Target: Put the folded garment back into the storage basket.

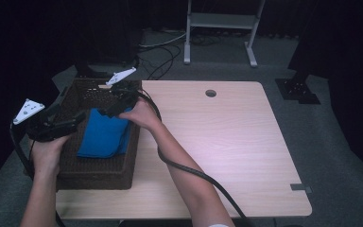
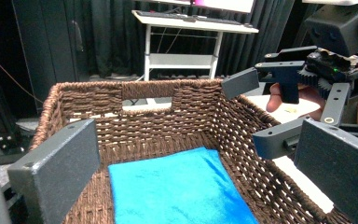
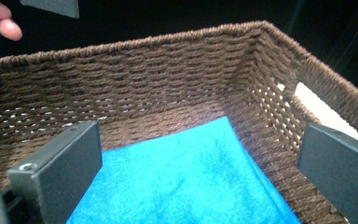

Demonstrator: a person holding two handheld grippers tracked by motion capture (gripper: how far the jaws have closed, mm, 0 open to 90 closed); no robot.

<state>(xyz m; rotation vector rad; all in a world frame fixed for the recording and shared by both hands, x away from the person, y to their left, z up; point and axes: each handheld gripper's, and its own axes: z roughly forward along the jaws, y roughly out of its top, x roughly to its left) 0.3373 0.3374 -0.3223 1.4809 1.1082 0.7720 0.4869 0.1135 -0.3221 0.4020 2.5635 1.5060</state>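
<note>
A brown woven basket (image 1: 99, 177) stands on the left part of the wooden table (image 1: 227, 142). A folded blue cloth (image 1: 104, 135) lies flat on its bottom. My left gripper (image 1: 78, 118) is at the basket's left rim, open, jaws wide apart over the cloth (image 2: 177, 186) with nothing between them (image 2: 198, 163). My right gripper (image 1: 111, 111) hangs over the basket's far right part, also open and holding nothing. In the right gripper view its jaws (image 3: 198, 172) stand apart above the cloth (image 3: 182, 182), pads clear of it. The right gripper (image 2: 256, 112) also appears in the left gripper view.
The table's right half is bare wood with a round cable hole (image 1: 211, 93) near the far edge. A white metal stand (image 1: 220, 21) and loose cables (image 1: 163, 56) are on the floor behind. Dark curtains surround the space.
</note>
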